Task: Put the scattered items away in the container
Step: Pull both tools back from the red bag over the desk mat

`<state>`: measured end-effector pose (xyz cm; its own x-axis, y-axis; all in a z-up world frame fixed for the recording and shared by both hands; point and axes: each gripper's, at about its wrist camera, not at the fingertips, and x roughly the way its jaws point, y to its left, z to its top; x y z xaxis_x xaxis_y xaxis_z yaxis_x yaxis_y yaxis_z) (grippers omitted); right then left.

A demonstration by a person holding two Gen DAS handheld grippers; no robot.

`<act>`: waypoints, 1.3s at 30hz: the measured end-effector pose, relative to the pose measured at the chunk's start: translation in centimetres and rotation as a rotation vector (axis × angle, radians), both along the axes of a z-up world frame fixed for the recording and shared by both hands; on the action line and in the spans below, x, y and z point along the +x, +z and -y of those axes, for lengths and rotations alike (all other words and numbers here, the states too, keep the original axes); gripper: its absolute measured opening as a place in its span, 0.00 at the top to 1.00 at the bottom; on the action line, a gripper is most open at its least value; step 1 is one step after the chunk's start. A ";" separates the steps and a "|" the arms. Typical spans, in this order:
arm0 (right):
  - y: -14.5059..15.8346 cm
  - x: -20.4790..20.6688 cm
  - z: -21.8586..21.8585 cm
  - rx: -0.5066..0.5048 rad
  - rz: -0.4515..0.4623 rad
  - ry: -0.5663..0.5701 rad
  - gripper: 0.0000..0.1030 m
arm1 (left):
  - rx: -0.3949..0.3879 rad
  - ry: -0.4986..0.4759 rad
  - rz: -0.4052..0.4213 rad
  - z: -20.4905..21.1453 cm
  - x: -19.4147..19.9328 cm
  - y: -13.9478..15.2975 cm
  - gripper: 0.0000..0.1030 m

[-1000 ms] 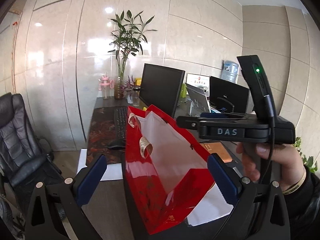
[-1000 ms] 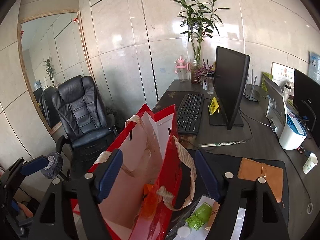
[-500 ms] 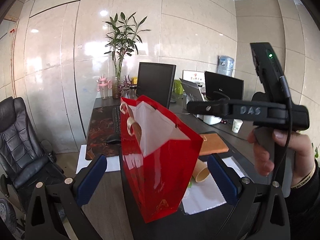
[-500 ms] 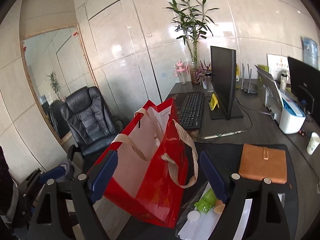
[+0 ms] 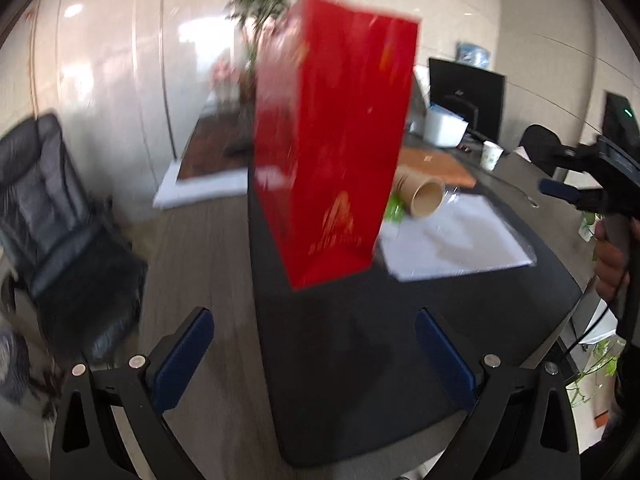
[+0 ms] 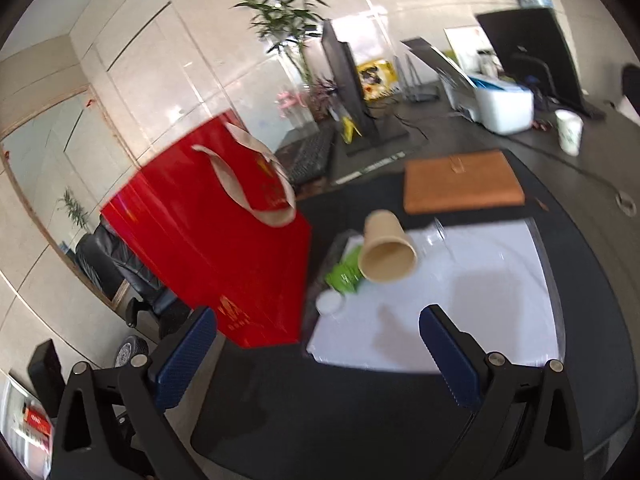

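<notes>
Red paper bag (image 5: 332, 140) standing upright near the left edge of the dark counter (image 5: 360, 340), handles (image 6: 248, 184) drooping over its top edge in the right wrist view. Just right of the bag, on a white sheet (image 6: 460, 300) under clear plastic: a tan paper cup (image 6: 386, 248) lying on its side, mouth toward the camera; a crumpled green wrapper (image 6: 344, 274) touching the cup's lower left; a small white round lid (image 6: 330, 302) just below the wrapper. All three outside the bag. Beyond the sheet, a brown leather notebook (image 6: 462, 186) lying flat, and farther back a white patterned cup (image 6: 568, 132) standing upright.

Left hand-held gripper (image 5: 316, 356): blue pads wide apart, nothing between them, hovering over bare counter in front of the bag. Right hand-held gripper (image 6: 318, 354): jaws just opened further, now spread wide, empty, pointing down at the near edge of the white sheet, apart from cup, wrapper and lid. In the left wrist view, the right hand (image 5: 612, 256) gripping its handle at the far right of the frame.

Black office chair (image 5: 48, 216) left of the counter. Monitors, keyboard and a bamboo plant (image 6: 280, 12) at the back, against the tiled wall. Both views blurred.
</notes>
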<state>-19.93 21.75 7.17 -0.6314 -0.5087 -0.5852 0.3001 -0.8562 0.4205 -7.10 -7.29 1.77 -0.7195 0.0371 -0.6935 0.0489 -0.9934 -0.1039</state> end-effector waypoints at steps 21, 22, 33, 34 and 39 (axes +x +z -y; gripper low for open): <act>-9.9 13.5 0.8 0.243 -0.289 -0.174 0.00 | -0.057 -0.102 -0.029 -9.1 5.9 -7.7 0.00; -10.0 13.7 0.9 0.240 -0.289 -0.158 0.00 | -0.060 -0.107 -0.028 -9.4 6.1 -7.7 0.00; -12.0 16.4 1.7 0.264 -0.335 -0.135 0.00 | -0.042 -0.104 -0.020 -11.5 7.9 -9.2 0.00; -12.1 16.3 1.7 0.262 -0.326 -0.138 0.00 | -0.048 -0.108 -0.019 -11.7 8.0 -9.3 0.00; -12.4 15.9 0.6 0.245 -0.280 -0.165 0.00 | -0.050 -0.121 -0.022 -12.3 8.2 -9.1 0.00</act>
